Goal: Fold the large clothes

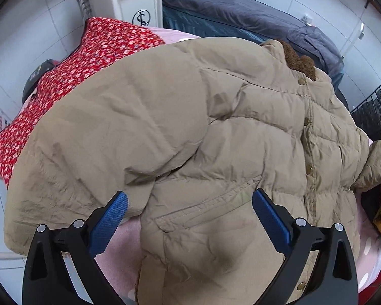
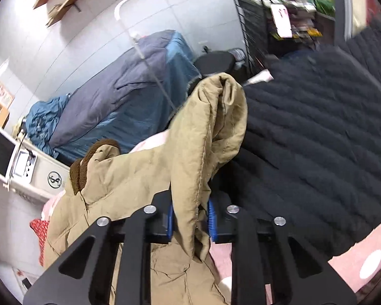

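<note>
Two grippers are at work on one tan puffer jacket (image 1: pixel 190 127). Our right gripper (image 2: pixel 191 219) has its blue pads clenched on a sleeve (image 2: pixel 210 132) of that jacket; the fabric runs up between the jaws and stands lifted above them, its cuff folded over at the top. Our left gripper (image 1: pixel 190 218) is released, its jaws standing wide and pointing steeply down over the jacket's lower front, near a slanted pocket; whether the pads touch the fabric we cannot tell.

From the left wrist view, the jacket lies spread front-up across a pink dotted blanket (image 1: pixel 119 254), its row of brass snaps running down the placket and a brown fleece collar (image 1: pixel 299 61) at the far end. One sleeve is folded across the chest. The blanket shows bare at the near edge, between the left jaws and the sleeve.

A red floral garment (image 1: pixel 89 61) lies under the jacket's far left side, reaching toward the blanket's left edge. A black quilted coat (image 2: pixel 317 132) lies along the right side, just beside the raised sleeve.

Farther out, a separate bed (image 1: pixel 241 17) carries a grey-blue cover and a bundled blue quilt. A white machine (image 1: pixel 137 2) with a round logo stands between that bed and the red garment. A black wire rack (image 2: pixel 251 25) stands near the far right, its contents too blurred for us to tell.
</note>
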`<action>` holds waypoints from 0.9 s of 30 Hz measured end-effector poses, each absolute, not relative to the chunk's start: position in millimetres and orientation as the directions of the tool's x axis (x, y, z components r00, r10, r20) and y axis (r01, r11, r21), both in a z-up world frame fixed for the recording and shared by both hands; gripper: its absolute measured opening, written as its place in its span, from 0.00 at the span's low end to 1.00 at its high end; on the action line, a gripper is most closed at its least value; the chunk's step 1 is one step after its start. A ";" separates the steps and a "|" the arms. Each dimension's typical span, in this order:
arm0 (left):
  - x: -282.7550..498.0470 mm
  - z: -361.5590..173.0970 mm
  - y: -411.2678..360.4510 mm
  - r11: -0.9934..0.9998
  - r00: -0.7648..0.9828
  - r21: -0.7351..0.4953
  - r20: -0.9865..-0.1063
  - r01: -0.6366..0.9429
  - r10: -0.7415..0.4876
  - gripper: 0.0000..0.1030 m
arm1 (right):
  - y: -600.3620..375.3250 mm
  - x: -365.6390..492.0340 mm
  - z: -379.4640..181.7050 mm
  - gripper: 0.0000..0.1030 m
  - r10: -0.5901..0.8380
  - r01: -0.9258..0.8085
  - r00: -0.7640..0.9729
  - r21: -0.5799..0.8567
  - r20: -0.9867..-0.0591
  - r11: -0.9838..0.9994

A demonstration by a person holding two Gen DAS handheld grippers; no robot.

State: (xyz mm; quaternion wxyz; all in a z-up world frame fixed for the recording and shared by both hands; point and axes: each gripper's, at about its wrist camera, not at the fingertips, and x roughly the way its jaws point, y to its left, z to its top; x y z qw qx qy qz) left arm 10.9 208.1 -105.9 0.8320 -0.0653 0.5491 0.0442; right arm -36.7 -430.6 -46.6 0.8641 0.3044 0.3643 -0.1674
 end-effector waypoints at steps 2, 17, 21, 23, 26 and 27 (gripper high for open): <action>10.4 -106.7 210.9 0.986 0.394 -0.060 -0.919 -0.156 0.006 0.94 | -421.0 -29.3 -34.7 0.17 -0.051 0.474 0.697 0.406 -0.716 0.781; 22.7 -98.8 177.2 0.994 0.412 -0.089 -0.910 -0.070 -0.053 0.94 | -212.0 78.4 0.1 0.13 0.250 0.012 0.678 0.351 -0.691 0.936; 21.2 -102.3 180.5 0.994 0.401 -0.083 -0.915 -0.074 -0.046 0.94 | -147.7 93.1 -5.5 0.10 0.318 -0.105 0.639 0.330 -0.701 0.938; 19.4 -105.1 185.3 0.992 0.393 -0.084 -0.918 -0.089 -0.042 0.94 | -118.7 101.0 -11.5 0.06 0.355 -0.163 0.614 0.327 -0.705 0.931; 17.4 -108.5 193.5 0.990 0.381 -0.087 -0.924 -0.112 -0.038 0.94 | -75.8 106.5 -21.6 0.01 0.415 -0.247 0.574 0.333 -0.706 0.910; 17.0 -109.5 196.0 0.989 0.378 -0.087 -0.925 -0.118 -0.036 0.94 | -66.3 108.3 -24.1 0.01 0.416 -0.266 0.563 0.320 -0.714 0.909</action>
